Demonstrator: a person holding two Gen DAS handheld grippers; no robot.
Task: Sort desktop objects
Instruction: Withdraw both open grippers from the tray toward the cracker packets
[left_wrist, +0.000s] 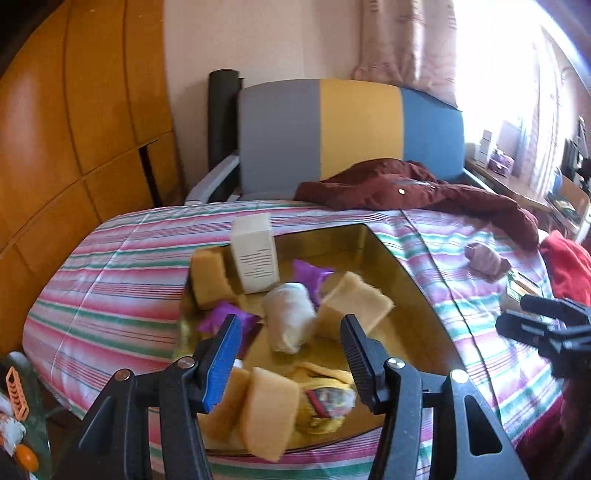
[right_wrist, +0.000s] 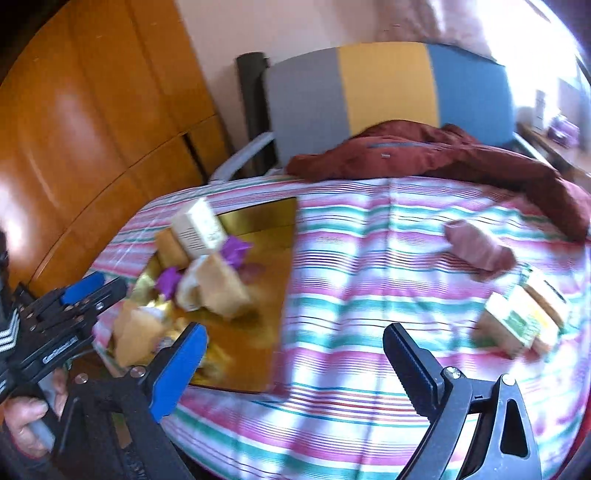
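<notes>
A gold tray (left_wrist: 399, 280) lies on the striped bedspread. It holds a cream box (left_wrist: 255, 254), yellow sponges (left_wrist: 352, 302), purple wrappers (left_wrist: 310, 273), a white roll (left_wrist: 290, 317) and a yellow packet (left_wrist: 325, 402). My left gripper (left_wrist: 290, 339) is open and empty just above the tray's near part. My right gripper (right_wrist: 295, 354) is open and empty over the bedspread, right of the tray (right_wrist: 273, 236). A pink roll (right_wrist: 476, 247) and a green-yellow box (right_wrist: 521, 321) lie on the bedspread beyond the right gripper.
A dark red jacket (left_wrist: 413, 184) lies at the bed's head, before a grey, yellow and blue headboard (left_wrist: 351, 125). A wooden wardrobe (left_wrist: 74, 129) stands at the left. A red cloth (left_wrist: 569, 266) lies at the right. A desk (left_wrist: 517, 173) with small items stands by the window.
</notes>
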